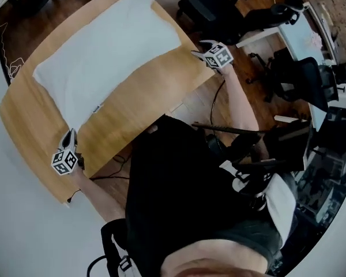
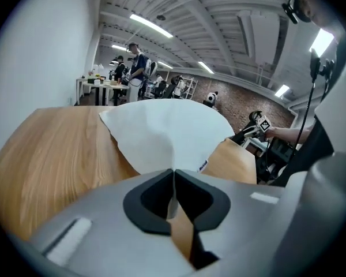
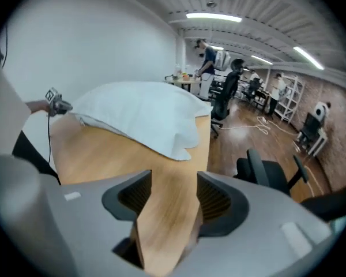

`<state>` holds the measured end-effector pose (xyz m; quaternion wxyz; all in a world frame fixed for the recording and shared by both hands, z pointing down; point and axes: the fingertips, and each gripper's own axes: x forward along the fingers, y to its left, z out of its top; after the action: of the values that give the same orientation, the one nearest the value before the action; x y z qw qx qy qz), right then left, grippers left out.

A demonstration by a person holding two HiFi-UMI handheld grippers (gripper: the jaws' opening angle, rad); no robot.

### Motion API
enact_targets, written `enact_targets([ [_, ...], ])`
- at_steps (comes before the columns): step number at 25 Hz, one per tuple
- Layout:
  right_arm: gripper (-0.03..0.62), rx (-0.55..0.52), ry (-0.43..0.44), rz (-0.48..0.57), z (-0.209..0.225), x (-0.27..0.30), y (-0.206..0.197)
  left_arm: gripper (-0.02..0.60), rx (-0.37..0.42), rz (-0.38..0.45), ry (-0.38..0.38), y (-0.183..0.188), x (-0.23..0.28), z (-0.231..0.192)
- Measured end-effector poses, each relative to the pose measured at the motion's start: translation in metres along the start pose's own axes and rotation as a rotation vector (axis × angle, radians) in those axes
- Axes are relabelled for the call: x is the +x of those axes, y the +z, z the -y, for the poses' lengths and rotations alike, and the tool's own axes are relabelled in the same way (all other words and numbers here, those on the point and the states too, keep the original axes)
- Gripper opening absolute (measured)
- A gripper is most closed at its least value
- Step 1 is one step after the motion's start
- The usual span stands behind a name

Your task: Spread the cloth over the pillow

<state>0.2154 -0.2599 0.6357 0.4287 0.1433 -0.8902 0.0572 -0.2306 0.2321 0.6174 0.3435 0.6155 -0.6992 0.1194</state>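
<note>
The white cloth [image 1: 109,51] lies across the wooden table [image 1: 138,103], humped up by the pillow, which it covers from sight. The left gripper [image 2: 174,175] sits at the cloth's near corner on the person's left, its jaws pressed together with a pinch of that corner's fabric running down between the pads. The right gripper [image 3: 173,195] hovers over the table's edge just beside the opposite corner, jaws spread wide with only bare wood showing between them.
</note>
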Motion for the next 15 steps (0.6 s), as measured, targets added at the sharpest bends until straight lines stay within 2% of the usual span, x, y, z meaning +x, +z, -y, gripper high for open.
enact_targets([
  [2,0.250,-0.098,0.055,-0.029,0.005,0.022,0.012,0.009,-0.010,-0.006,0.022,-0.002,0.001,0.013],
  [3,0.250,-0.104,0.102,-0.022,0.006,0.034,0.020,0.009,-0.008,-0.012,0.032,-0.002,0.004,0.019],
  [5,0.250,-0.002,0.232,-0.008,0.011,0.053,0.026,0.009,0.003,-0.024,0.033,0.001,0.019,0.033],
  [6,0.213,0.075,0.302,-0.029,0.013,0.058,0.024,0.009,0.011,-0.026,0.023,0.008,0.025,0.039],
  [7,0.083,0.124,0.356,-0.069,0.014,0.058,0.023,0.009,0.019,-0.019,0.010,0.020,0.024,0.044],
  [8,0.027,0.126,0.380,-0.110,0.014,0.052,0.033,0.009,0.029,0.004,-0.001,0.040,0.015,0.045],
  [10,0.014,0.036,0.364,-0.111,0.011,0.016,0.088,0.009,0.082,0.074,-0.002,0.094,-0.020,0.044],
  [12,0.014,-0.072,0.317,0.000,0.006,-0.045,0.159,0.009,0.169,0.112,0.032,0.140,-0.057,0.051],
  [13,0.014,-0.109,0.278,0.054,0.003,-0.073,0.180,0.009,0.195,0.101,0.051,0.145,-0.067,0.056],
  [14,0.014,-0.120,0.235,0.084,-0.001,-0.090,0.180,0.009,0.193,0.064,0.063,0.131,-0.068,0.060],
  [15,0.014,-0.097,0.201,0.080,-0.005,-0.091,0.159,0.009,0.162,0.002,0.062,0.101,-0.061,0.061],
])
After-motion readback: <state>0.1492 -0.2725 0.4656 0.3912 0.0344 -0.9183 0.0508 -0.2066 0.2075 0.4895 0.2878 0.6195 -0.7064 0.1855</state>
